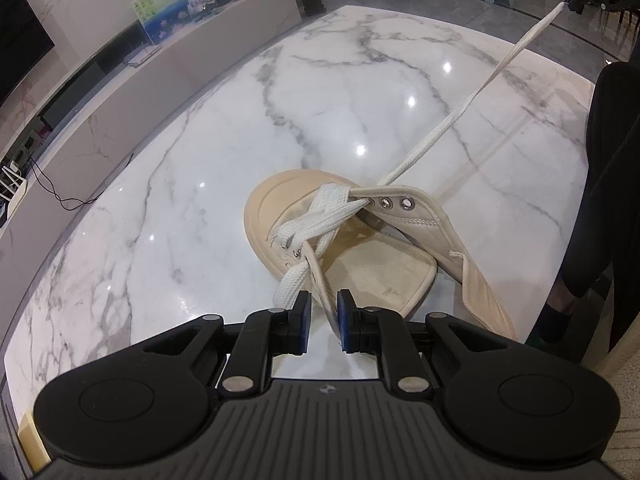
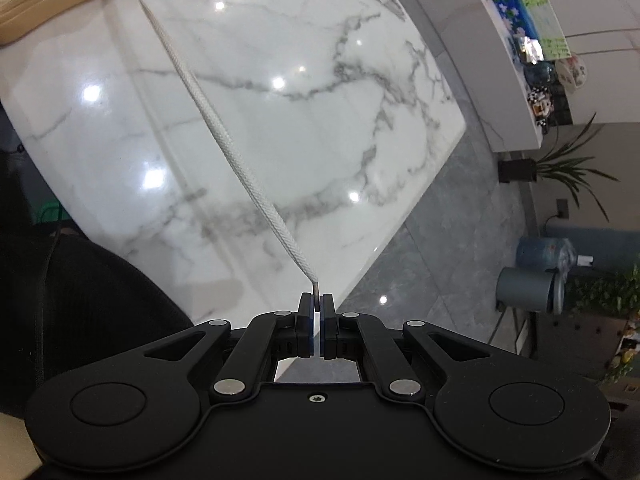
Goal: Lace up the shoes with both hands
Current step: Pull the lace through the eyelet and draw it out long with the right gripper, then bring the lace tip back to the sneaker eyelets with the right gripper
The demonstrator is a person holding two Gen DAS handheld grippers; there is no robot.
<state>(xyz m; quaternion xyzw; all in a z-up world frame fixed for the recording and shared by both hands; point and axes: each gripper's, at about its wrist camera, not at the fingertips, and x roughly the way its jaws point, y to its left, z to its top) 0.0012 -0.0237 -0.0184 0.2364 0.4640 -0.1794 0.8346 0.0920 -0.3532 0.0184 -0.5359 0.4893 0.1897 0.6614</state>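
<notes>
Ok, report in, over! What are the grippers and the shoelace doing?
Right gripper shut on shoelace tip, pulled taut. Left gripper clamps shoe eyelet flap. Nothing in the way.

We find no readable text, the picture panel (image 1: 172, 14) on the long counter (image 1: 120, 80) too blurred to make out, no brand or number showing on the shoe (image 1: 340, 240)

The left gripper (image 1: 324, 322) points steeply down at the near edge of the desk (image 1: 200, 200), its jaws narrowly apart around the shoe's eyelet flap (image 1: 320, 280). The right gripper (image 2: 317, 308), held far off to the right, is clamped on the lace (image 2: 224, 136) tip, drawn taut.
</notes>
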